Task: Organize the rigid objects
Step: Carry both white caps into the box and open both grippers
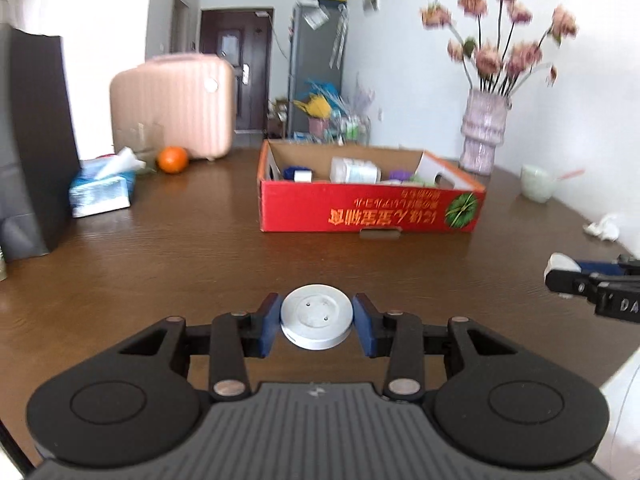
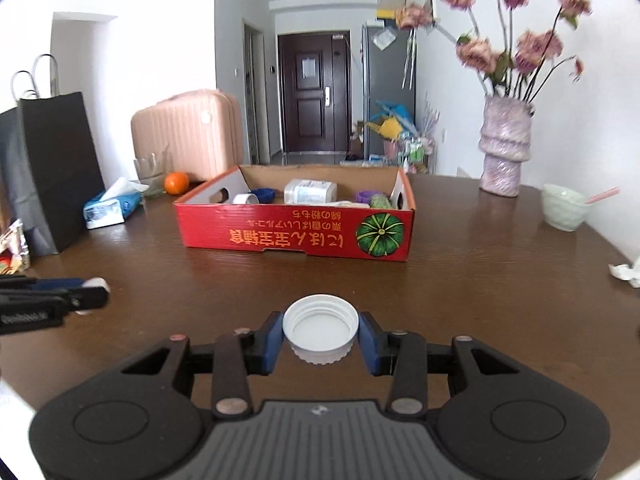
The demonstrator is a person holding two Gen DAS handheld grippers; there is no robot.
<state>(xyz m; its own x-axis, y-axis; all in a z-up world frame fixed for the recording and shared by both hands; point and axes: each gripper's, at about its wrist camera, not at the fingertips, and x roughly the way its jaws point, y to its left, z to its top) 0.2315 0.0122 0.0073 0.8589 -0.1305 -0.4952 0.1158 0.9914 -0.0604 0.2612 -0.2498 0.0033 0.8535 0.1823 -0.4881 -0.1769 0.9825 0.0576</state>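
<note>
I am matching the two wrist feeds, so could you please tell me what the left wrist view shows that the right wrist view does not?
Only the left wrist view shows the left gripper clamping a flat white disc. Only the right wrist view shows the right gripper clamping an upturned white ribbed cap. Both show the red cardboard box, the vase of flowers and the orange.

We see a dark brown wooden table with a glossy, grained top, and a red printed cardboard box with a matt raw inside. The round white plastic disc looks smooth; the white plastic screw cap has a ribbed rim. The ribbed pink suitcase has a soft sheen
</note>
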